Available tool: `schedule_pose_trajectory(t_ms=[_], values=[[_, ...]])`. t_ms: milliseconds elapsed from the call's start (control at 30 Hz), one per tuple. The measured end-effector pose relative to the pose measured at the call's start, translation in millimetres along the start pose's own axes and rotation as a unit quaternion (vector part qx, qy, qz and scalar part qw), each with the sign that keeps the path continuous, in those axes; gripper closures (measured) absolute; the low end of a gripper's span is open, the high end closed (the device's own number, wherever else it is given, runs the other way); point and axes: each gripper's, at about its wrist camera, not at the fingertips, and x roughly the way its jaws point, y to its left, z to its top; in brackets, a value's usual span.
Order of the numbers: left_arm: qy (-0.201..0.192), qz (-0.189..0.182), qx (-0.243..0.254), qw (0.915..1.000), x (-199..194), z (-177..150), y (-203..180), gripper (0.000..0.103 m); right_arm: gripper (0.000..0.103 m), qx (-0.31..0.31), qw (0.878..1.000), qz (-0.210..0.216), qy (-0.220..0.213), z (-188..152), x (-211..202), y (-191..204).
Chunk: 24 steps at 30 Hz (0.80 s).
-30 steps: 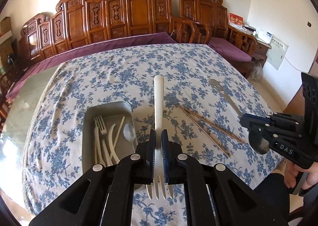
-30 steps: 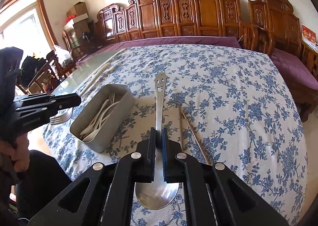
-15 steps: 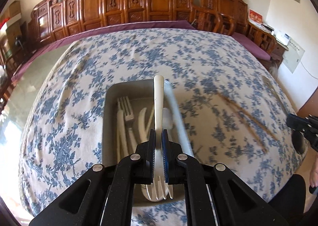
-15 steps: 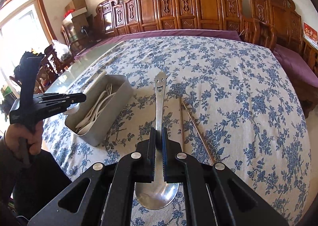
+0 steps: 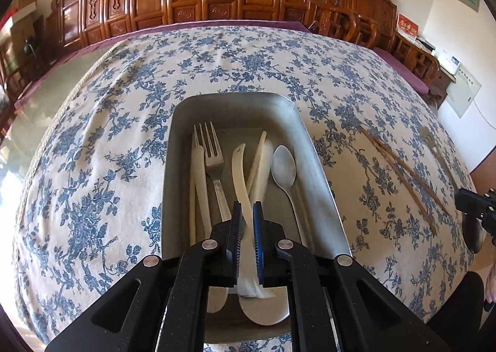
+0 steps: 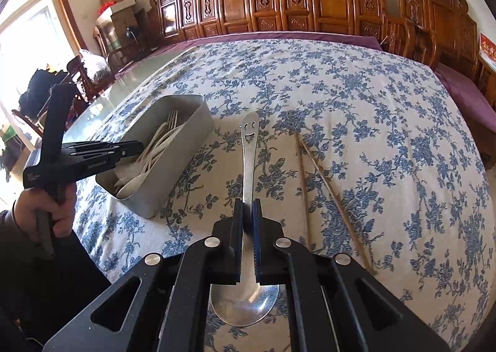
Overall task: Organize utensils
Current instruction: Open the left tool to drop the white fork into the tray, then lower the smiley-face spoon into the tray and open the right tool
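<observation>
White plastic fork [image 5: 248, 225] clamped between pads of left tool [image 5: 247, 240], blurred, hanging over grey metal rectangular tray [image 5: 179, 122] holding cutlery on floral-clothed bench [image 5: 93, 141]. Right tool [image 6: 247, 237] clamped on steel spoon with smiley-face handle [image 6: 248, 160], above bench right of tray. Two wooden chopsticks [image 6: 322, 175] lie beside.

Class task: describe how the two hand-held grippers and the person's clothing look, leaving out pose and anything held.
Each hand-held gripper, left and right, is matte black with angular arms, silver round bolts, and blue ribbed pads inside the fingers. Seen from the side, the left one bears small pale lettering and a tall black grip. The person's left hand emerges from a dark sleeve.
</observation>
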Motion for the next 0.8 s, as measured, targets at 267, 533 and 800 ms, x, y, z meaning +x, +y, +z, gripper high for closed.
schedule_pose_trajectory(t_ms=[267, 533, 800], values=[[-0.021, 0.005, 0.008, 0.9997, -19, -2, 11, 0.091, 0.096, -0.008, 1.000, 0.002, 0.004, 14, 10, 27], [-0.028, 0.001, -0.004, 0.9996, -36, -2, 29, 0.085, 0.096, -0.020, 1.000, 0.016, 0.008, 32, 25, 61], [-0.036, 0.012, -0.011, 0.9992, -46, 0, 47, 0.084, 0.096, -0.017, 0.999, 0.040, 0.021, 52, 56, 91]])
